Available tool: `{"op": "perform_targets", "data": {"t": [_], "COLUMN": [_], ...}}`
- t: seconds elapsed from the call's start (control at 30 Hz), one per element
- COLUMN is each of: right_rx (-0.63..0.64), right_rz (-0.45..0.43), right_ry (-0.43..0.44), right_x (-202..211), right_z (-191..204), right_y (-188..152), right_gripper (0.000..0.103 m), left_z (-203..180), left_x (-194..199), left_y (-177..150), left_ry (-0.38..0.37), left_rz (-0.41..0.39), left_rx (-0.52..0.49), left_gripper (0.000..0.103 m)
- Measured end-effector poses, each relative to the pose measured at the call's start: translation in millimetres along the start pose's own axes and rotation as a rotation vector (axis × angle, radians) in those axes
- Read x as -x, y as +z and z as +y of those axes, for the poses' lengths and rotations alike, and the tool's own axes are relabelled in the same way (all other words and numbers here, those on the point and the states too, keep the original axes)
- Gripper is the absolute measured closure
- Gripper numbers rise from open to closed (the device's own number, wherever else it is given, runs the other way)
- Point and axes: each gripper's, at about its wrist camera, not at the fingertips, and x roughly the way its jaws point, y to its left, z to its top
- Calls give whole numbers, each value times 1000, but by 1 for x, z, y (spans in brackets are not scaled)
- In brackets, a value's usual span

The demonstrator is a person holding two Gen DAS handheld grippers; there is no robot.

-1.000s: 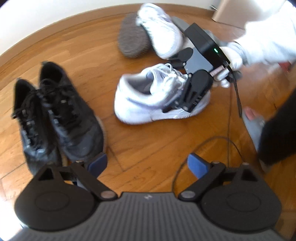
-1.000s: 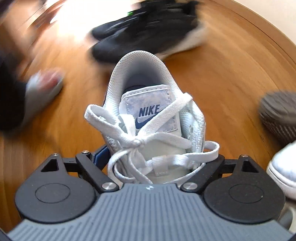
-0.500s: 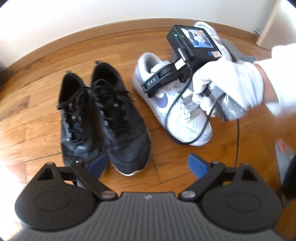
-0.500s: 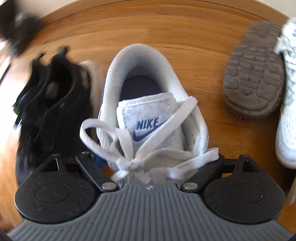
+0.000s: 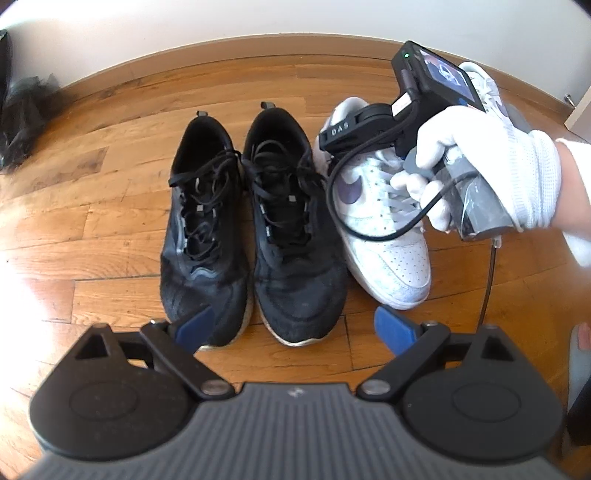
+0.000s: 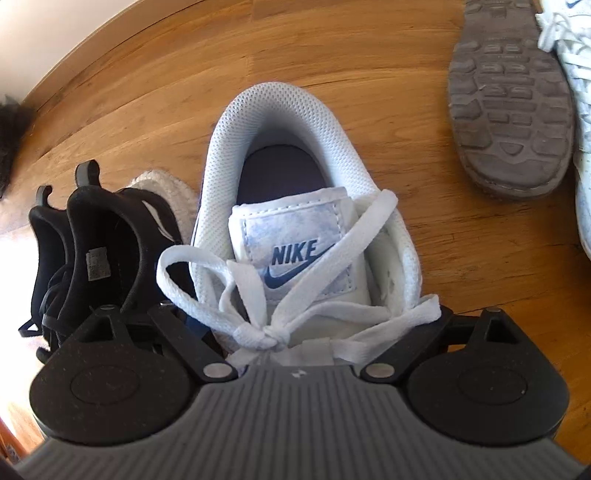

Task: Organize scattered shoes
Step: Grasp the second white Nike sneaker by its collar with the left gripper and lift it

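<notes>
Two black sneakers [image 5: 207, 229] [image 5: 291, 229] stand side by side on the wooden floor, toes toward me. A white Nike sneaker [image 5: 384, 243] sits just right of them. My right gripper [image 5: 354, 129], held by a gloved hand, is shut on the white sneaker [image 6: 295, 206] across its laces; its fingertips are hidden by the shoe. The black pair [image 6: 92, 251] shows at the left of the right wrist view. My left gripper [image 5: 295, 325] is open and empty, just in front of the black sneakers' toes.
A grey shoe [image 6: 513, 99] lies sole-up at the far right, beside another white sneaker [image 6: 572, 66]. A wooden skirting board and white wall [image 5: 258, 22] run behind the shoes. A dark bag [image 5: 22, 107] lies at the far left.
My right gripper has carried the white sneaker from the middle of the floor, turned it and set it beside the black pair. The left gripper's view has shifted toward the black sneakers.
</notes>
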Motion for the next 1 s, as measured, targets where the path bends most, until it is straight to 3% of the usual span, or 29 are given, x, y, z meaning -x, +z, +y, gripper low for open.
{"op": "perform_targets", "data": {"t": [0.17, 0.33, 0.53, 0.57, 0.63, 0.73, 0.8, 0.9, 1.0], "right_rx": [-25, 118, 308, 306, 293, 378, 440, 545, 557], "right_rz": [44, 69, 66, 66, 79, 47, 58, 70, 48], "right_ry": [137, 201, 266, 280, 398, 448, 462, 444, 314], "right_x": [21, 73, 166, 169, 167, 151, 133, 110, 96], "right_z": [-26, -53, -157, -175, -213, -232, -230, -224, -230], "right_y": [5, -5, -32, -34, -36, -41, -43, -49, -50], "right_gripper": [2, 2, 1, 1, 2, 3, 6, 6, 7], "left_z": [-4, -9, -45, -62, -84, -120, -139, -171, -198], "left_x": [2, 7, 0, -5, -12, -31, -49, -83, -128], "left_y": [4, 17, 55, 72, 97, 148, 174, 201, 212], "left_ry": [-9, -42, -146, -188, -238, -331, -390, -447, -481], "left_rz": [-13, -67, -106, -119, -155, -204, -194, -186, -172], "left_rx": [-21, -53, -172, -203, -238, -195, -134, -65, 7], "left_gripper": [9, 9, 9, 9, 9, 9, 9, 9, 9]}}
